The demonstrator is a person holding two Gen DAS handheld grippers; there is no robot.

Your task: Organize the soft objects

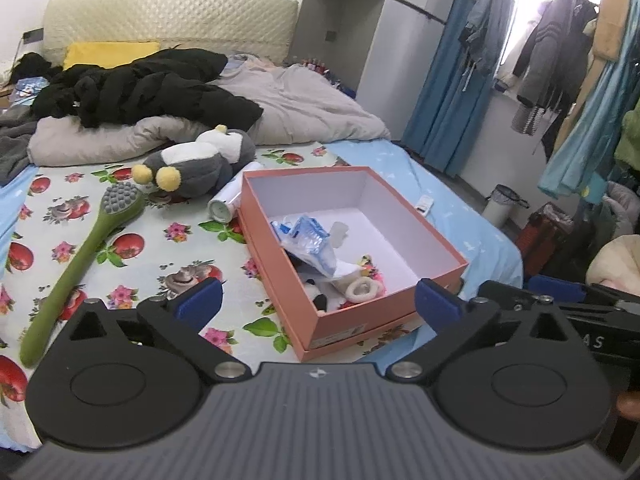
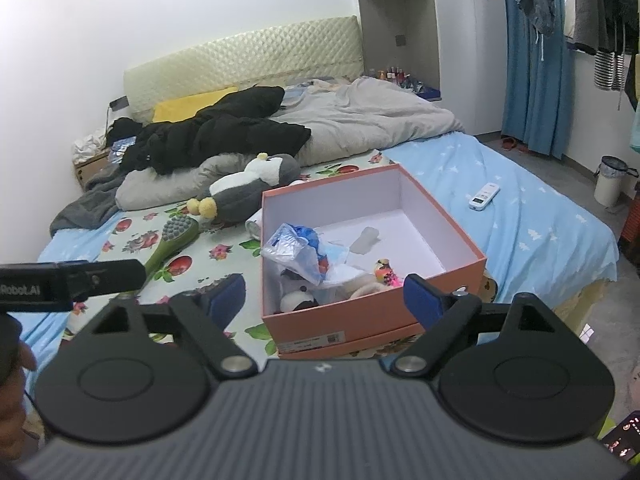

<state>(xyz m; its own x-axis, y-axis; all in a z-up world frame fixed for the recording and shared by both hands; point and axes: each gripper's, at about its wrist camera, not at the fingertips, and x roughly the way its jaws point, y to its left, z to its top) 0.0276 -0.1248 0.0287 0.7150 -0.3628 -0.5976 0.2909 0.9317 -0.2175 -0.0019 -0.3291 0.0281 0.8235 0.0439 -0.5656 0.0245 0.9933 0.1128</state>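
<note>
Box (image 2: 372, 312) rim between wide-apart right gripper (image 2: 324, 294) pads, nothing gripped.

Room evenly and brightly lit. Daylight enters through the window (image 1: 532, 4) in the left wrist view — overexposed, detail washed out between the curtains. Shadows on the bed (image 2: 520, 208) soft and faint. Strong fisheye curvature — walls and wardrobe (image 2: 436, 40) bend toward the edges, corners vignetted dark. Slight softness and compression haze throughout; centre acceptably sharp.
</note>
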